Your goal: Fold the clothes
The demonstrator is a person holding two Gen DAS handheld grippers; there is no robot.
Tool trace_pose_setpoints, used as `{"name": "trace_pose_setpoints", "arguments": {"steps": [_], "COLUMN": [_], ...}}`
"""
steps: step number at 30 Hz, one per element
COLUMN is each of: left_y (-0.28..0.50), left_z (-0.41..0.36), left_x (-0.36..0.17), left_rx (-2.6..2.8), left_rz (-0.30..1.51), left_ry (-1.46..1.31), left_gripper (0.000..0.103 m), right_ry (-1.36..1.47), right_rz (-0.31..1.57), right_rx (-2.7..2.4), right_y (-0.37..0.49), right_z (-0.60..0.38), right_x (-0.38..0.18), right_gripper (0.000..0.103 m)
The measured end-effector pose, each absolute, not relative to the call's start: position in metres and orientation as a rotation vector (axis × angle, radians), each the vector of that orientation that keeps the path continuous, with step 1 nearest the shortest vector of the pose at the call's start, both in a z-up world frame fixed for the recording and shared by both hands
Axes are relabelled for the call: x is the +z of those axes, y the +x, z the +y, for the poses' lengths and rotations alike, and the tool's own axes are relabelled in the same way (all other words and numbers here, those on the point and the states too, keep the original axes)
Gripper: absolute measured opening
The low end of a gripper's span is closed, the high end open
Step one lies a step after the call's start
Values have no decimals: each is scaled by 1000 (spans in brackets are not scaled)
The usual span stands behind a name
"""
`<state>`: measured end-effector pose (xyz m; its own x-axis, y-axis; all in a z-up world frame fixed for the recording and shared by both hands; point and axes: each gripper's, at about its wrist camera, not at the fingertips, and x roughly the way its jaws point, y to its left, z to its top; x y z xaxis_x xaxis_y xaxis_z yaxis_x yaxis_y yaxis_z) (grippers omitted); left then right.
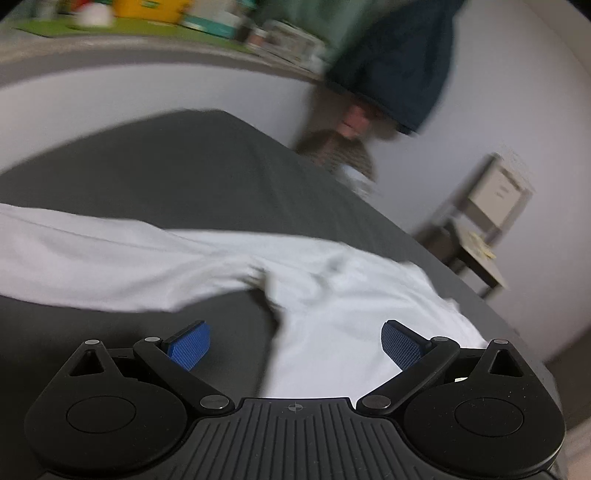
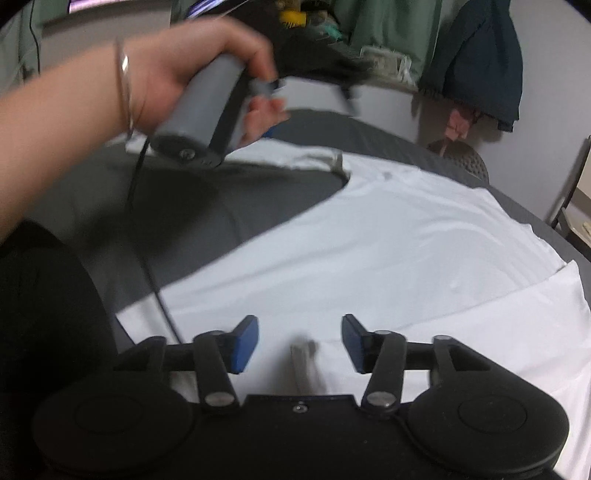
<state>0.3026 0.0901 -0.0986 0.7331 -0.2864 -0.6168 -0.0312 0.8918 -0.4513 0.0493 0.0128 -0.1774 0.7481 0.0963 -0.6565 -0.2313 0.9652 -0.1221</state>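
Observation:
A white long-sleeved shirt (image 1: 332,295) lies spread on a dark grey bed (image 1: 166,166), one sleeve (image 1: 92,258) stretched out to the left. My left gripper (image 1: 295,343) hovers over the shirt's edge, open wide, with nothing between its blue pads (image 1: 188,345). In the right wrist view the shirt (image 2: 369,240) covers the middle of the bed (image 2: 221,206). My right gripper (image 2: 299,343) is open just above its near edge. A small raised fold of cloth (image 2: 303,354) stands between the pads, untouched. A hand (image 2: 177,74) holds the left gripper's grey handle (image 2: 203,107) over the sleeve.
Dark blue and green clothes (image 2: 476,62) hang on the wall beyond the bed. A chair with a box (image 1: 491,195) stands at the right. A wicker basket (image 2: 465,158) sits behind the bed. A shelf with colourful items (image 1: 147,14) runs along the back.

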Motion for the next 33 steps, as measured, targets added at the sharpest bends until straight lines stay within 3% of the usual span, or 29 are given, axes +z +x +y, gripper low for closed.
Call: {"name": "trace_pose_setpoints", "arguments": {"steps": [6, 13, 19, 21, 22, 23, 25, 27, 28, 29, 33], "left_y": [277, 246, 235, 240, 244, 247, 251, 249, 251, 252, 261], "left_z": [181, 303, 315, 319, 318, 318, 319, 317, 315, 313, 301], "left_x": [-107, -167, -175, -181, -181, -182, -190, -195, -196, -197, -184], "left_rx": [258, 466, 532, 512, 493, 473, 433, 459, 466, 473, 468], "left_rz": [633, 552, 369, 385, 405, 425, 468, 454, 455, 458, 377], "left_ry": [-661, -1035, -1093, -1086, -1061, -1046, -1104, -1129, -1120, -1111, -1034], "left_gripper": [100, 100, 100, 97, 84, 61, 42, 35, 24, 2, 1], "right_ry": [-167, -80, -75, -72, -74, -78, -85, -92, -95, -98, -96], "right_rz": [692, 637, 633, 623, 615, 610, 601, 600, 597, 593, 567], "right_rx": [193, 213, 199, 195, 196, 198, 202, 206, 204, 203, 185], "right_y": [58, 69, 65, 65, 65, 64, 63, 62, 61, 60, 61], "right_z": [-9, -34, -43, -45, -45, -45, -45, -45, -45, -45, -50], "right_x": [-172, -163, -164, -162, -161, -160, -159, -158, -157, -156, -149], "right_gripper": [61, 61, 61, 61, 61, 62, 62, 62, 62, 62, 62]}}
